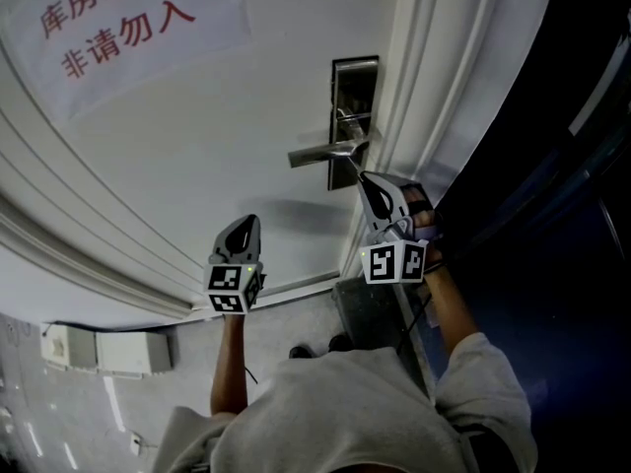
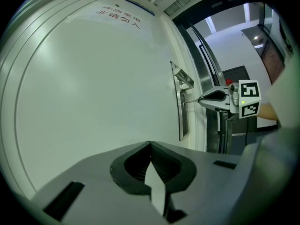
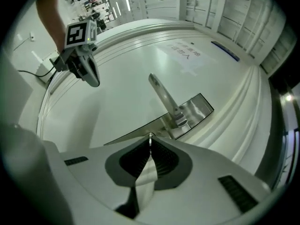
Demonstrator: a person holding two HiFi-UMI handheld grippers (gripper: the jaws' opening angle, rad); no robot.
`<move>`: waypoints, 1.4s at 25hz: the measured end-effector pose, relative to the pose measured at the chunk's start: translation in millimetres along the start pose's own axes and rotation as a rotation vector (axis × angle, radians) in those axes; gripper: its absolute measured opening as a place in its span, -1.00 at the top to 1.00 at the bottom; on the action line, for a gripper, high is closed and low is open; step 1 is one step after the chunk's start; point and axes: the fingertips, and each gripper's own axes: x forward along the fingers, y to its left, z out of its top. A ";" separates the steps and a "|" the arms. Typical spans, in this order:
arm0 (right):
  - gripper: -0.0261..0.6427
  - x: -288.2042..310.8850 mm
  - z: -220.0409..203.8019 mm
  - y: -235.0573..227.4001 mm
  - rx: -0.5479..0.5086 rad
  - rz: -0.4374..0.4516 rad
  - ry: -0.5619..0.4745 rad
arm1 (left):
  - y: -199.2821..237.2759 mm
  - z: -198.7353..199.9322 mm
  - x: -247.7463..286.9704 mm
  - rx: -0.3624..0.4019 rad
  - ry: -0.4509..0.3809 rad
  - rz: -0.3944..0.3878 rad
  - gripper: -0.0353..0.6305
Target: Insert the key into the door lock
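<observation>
My right gripper (image 1: 365, 178) sits just right of centre in the head view, its jaws pinched narrow on the key (image 2: 190, 100) — a thin metal sliver reaching from my tips to the lock plate (image 1: 353, 116), just under the lever handle (image 1: 320, 153). How deep it goes I cannot tell. My left gripper (image 1: 245, 227) hangs lower, left of centre, well apart from the plate, jaws closed together on nothing — facing the white door (image 1: 177, 166). A paper notice (image 1: 113, 28) with red characters fills the upper left.
</observation>
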 end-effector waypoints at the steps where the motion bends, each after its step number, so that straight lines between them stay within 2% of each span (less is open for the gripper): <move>1: 0.83 0.3 -1.1 1.3 -0.032 -0.001 0.006 | -0.1 0.0 0.3 0.000 0.000 -0.001 0.84; 8: 0.83 2.8 -6.4 7.0 -0.178 -0.012 0.041 | 0.6 -2.0 2.4 -0.004 0.003 -0.003 0.84; 20: 0.83 13.2 -8.9 11.1 -0.350 -0.043 0.085 | 1.6 -0.5 5.3 -0.021 -0.008 -0.011 0.84; 35: 0.83 26.0 -6.8 12.7 -0.402 -0.054 0.107 | -3.2 2.5 13.3 -0.014 -0.011 -0.032 0.84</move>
